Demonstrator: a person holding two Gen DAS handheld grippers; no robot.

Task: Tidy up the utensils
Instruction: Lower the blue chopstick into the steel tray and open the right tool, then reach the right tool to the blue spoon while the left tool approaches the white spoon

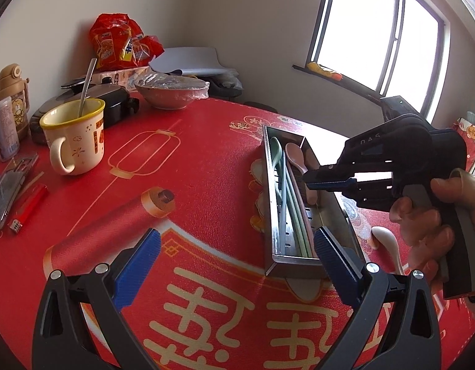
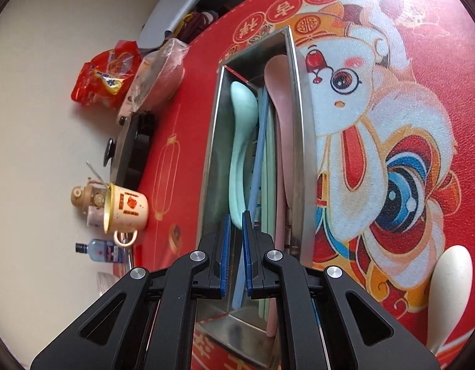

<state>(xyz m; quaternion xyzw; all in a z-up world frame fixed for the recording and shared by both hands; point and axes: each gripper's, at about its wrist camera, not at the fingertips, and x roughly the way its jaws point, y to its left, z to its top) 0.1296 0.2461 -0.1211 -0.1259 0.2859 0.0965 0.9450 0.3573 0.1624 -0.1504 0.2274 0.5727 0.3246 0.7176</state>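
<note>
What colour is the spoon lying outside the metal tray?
Cream white spoon; clearest in the right wrist view.

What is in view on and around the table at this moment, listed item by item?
metal tray: 1, steel, mid-table
green spoon: 1, mint, in tray
pink spoon: 1, pink, in tray
blue chopstick: 1, blue, in tray, its near end between the right tongs' pads
white spoon: 1, cream, on the cloth outside the tray
mug: 1, cream with yellow rim, metal spoon inside, far left
covered bowl: 1, pinkish, under film, by the wall
snack bags: several, red, by the wall
lighter: 1, red, left edge
tablecloth: 1, red, printed
left tongs: 1, black with blue pads, open, above the cloth
right tongs: 1, black with blue pads, shut on the blue chopstick
hand: 1, gripping the right tongs' handle
</note>
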